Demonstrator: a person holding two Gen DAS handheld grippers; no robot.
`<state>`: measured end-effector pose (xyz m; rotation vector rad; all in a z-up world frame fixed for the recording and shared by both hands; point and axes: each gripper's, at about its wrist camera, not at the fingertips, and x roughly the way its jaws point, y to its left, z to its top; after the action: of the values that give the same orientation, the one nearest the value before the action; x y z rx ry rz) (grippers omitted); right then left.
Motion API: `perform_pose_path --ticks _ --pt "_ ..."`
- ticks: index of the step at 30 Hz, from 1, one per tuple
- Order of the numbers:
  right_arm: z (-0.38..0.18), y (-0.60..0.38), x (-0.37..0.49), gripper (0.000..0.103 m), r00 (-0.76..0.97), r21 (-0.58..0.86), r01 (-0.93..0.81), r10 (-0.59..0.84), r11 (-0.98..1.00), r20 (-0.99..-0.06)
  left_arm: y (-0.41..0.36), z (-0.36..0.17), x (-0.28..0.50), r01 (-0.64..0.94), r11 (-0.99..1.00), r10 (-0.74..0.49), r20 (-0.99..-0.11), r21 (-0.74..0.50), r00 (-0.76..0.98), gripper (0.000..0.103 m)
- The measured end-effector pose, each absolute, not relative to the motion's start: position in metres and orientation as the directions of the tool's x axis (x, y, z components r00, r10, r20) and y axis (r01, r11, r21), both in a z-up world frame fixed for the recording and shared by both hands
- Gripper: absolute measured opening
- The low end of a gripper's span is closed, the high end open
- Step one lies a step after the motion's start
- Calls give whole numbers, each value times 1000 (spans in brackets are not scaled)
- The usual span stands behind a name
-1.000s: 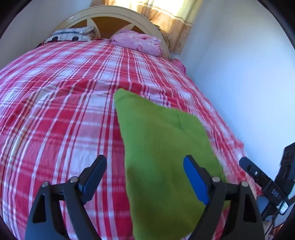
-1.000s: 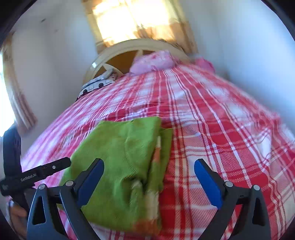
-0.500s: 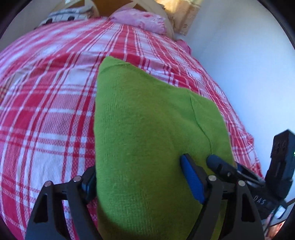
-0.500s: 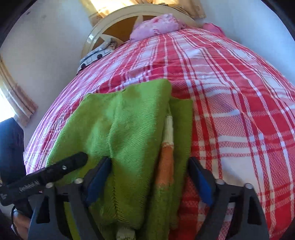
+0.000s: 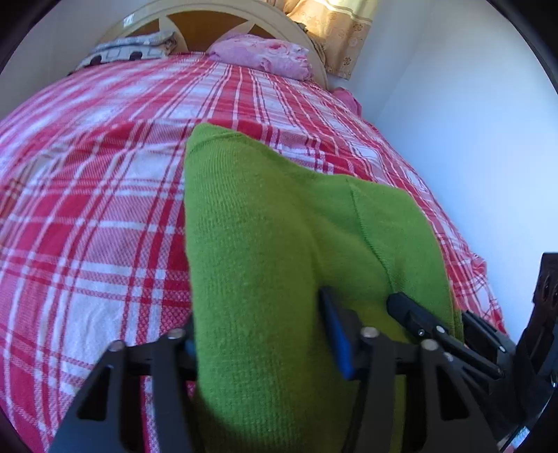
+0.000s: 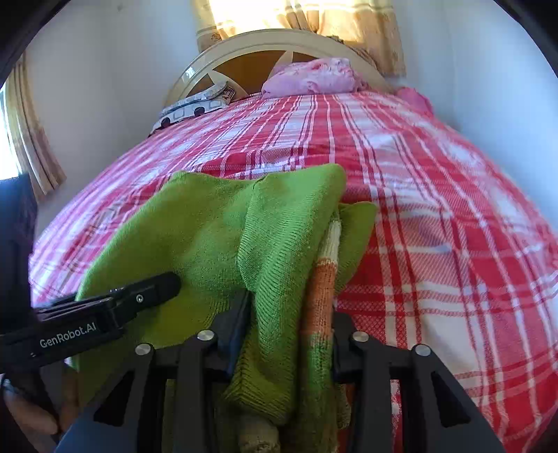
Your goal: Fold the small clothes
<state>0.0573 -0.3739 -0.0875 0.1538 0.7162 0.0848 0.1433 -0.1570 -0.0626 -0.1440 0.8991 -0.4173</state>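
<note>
A green knit sweater (image 5: 261,209) lies folded on the red plaid bed cover (image 5: 87,226), near its right side. My left gripper (image 5: 259,334) straddles the sweater's near left part; its jaws are closing and the blue pad (image 5: 334,331) dents the knit. My right gripper (image 6: 289,320) is closing too, its fingers pinching the bunched right edge of the sweater (image 6: 209,226), where an orange and white stripe (image 6: 322,278) shows. A finger of the left gripper (image 6: 153,289) lies on the green cloth in the right wrist view.
At the far end stand a cream headboard (image 6: 272,41), a pink pillow (image 5: 265,55) and a patterned folded cloth (image 5: 129,48). A white wall (image 5: 470,139) runs along the bed's right side. Curtains (image 6: 307,17) hang behind. A hand (image 6: 28,414) shows at lower left.
Both grippers came down and forward onto the sweater's near edge. Their wide jaws narrowed around the cloth, which now bunches up between the fingers.
</note>
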Motion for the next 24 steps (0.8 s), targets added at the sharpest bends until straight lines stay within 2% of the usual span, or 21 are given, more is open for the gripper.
perform_pose_path --ticks 1,4,15,24 --pt "-85 -371 56 33 755 148 -21 113 989 -646 -157 -60 141 293 914 -401 -728 -280 556 41" --pt "-73 -366 48 29 778 125 -16 91 992 -621 -152 -54 137 287 914 -403 -723 -286 561 35" --pt "-33 -334 -13 28 831 170 -27 117 985 -544 -122 -20 90 309 922 -380 -704 -235 600 34" --pt "-22 -291 -62 28 847 213 -67 168 975 -505 -79 -7 51 275 944 -321 -704 -183 633 34"
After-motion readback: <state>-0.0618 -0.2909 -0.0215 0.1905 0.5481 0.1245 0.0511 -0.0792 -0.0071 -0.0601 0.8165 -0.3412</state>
